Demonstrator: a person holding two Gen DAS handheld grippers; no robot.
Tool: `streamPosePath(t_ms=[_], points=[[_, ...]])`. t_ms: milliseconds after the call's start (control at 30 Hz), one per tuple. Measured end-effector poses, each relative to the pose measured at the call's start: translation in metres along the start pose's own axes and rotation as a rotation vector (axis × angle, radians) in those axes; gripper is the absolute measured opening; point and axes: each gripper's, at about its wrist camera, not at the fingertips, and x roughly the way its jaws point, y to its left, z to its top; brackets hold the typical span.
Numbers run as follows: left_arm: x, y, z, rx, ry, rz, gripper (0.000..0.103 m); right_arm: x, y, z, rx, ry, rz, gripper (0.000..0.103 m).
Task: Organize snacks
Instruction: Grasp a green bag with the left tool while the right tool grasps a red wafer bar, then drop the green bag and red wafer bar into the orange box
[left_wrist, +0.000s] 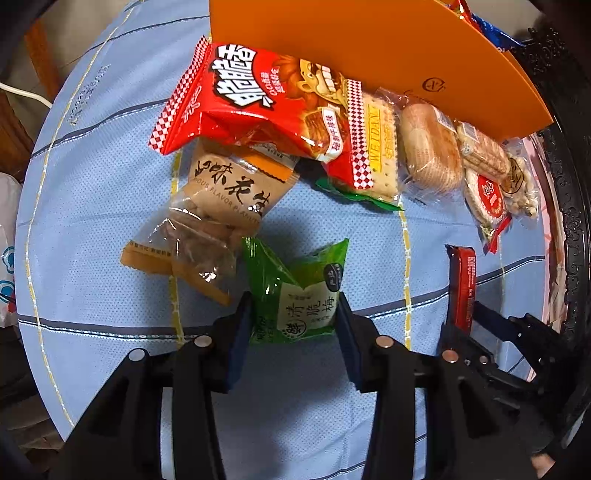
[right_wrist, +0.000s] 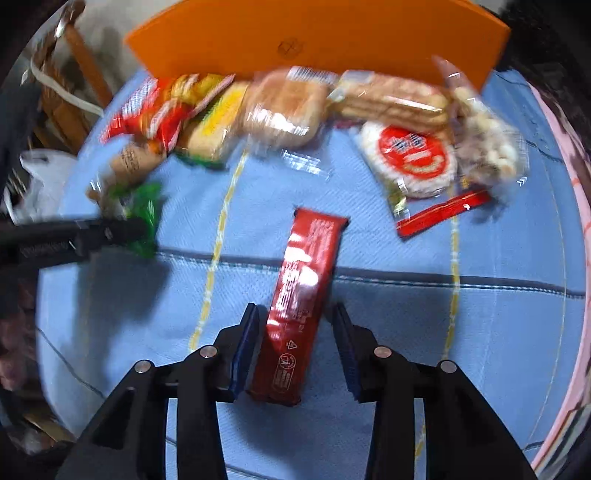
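Left gripper (left_wrist: 295, 314) first: we've got it clamped on a green plum snack packet (left_wrist: 299, 291), both blue pads pressed into its sides, with the packet sitting low over the blue striped cloth on the table (left_wrist: 92, 229). Right gripper (right_wrist: 295, 332) is straddling a dark red bar wrapper (right_wrist: 299, 288) that lies flat on the cloth; the left pad is right up against the wrapper edge but there's a clear gap on the right pad's side, so we'd call it released rather than gripping. The rest of the snacks are lined up along the foot of an orange board (left_wrist: 369, 48) standing at the far side of the table: a big red chip bag (left_wrist: 258, 99) leaning over a brown peanut packet (left_wrist: 221, 199), then yellow-labelled crackers (left_wrist: 380, 147), a round bun in clear wrap (left_wrist: 428, 147), a pack of wafer-ish biscuits (left_wrist: 480, 151), a rice cracker with a red round label (right_wrist: 413, 155), and a clear bag of nuts (right_wrist: 487, 147) at the end. The right wrist view is pretty smeared, so we can't read any of the labels there.
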Motion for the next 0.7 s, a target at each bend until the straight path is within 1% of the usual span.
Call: streamPosePath(t_ms=[33,67,133,167,233,267,300,400,500,600,667,700], points=[[0.002,0.000,-0.001,-0.002,0.002,-0.003,0.044,0.001,0.007,0.000,-0.030,-0.009,-0.033,0.030],[0.003,0.000,-0.001,-0.002,0.000,-0.004,0.044,0.001,0.008,0.001,-0.036,-0.011,-0.038,0.027],[0.004,-0.002,-0.002,0.007,-0.002,0.000,0.042,-0.001,0.001,0.005,-0.005,-0.003,0.001,0.023],[0.005,0.000,-0.004,0.010,-0.004,0.000,0.042,-0.004,-0.005,0.005,0.014,-0.004,0.021,0.023],[0.001,0.001,-0.010,0.011,-0.012,-0.011,0.041,-0.017,-0.016,0.007,0.048,-0.037,0.053,0.023],[-0.005,0.001,-0.010,0.015,-0.022,-0.017,0.041,-0.027,-0.022,0.009,0.068,-0.055,0.094,0.023],[-0.010,0.001,-0.011,0.020,-0.032,-0.024,0.040,-0.033,-0.026,0.011,0.081,-0.069,0.113,0.023],[-0.027,-0.005,-0.013,0.031,-0.065,-0.055,0.040,-0.053,-0.035,0.018,0.107,-0.110,0.161,0.023],[-0.049,-0.009,-0.012,0.043,-0.099,-0.071,0.040,-0.072,-0.045,0.024,0.122,-0.154,0.181,0.024],[-0.073,-0.016,-0.004,0.069,-0.146,-0.082,0.040,-0.091,-0.055,0.031,0.132,-0.200,0.204,0.024],[-0.092,-0.020,0.011,0.072,-0.183,-0.092,0.040,-0.105,-0.061,0.034,0.141,-0.231,0.229,0.024],[-0.099,-0.019,0.019,0.075,-0.200,-0.099,0.040,-0.113,-0.062,0.043,0.140,-0.256,0.241,0.024]])
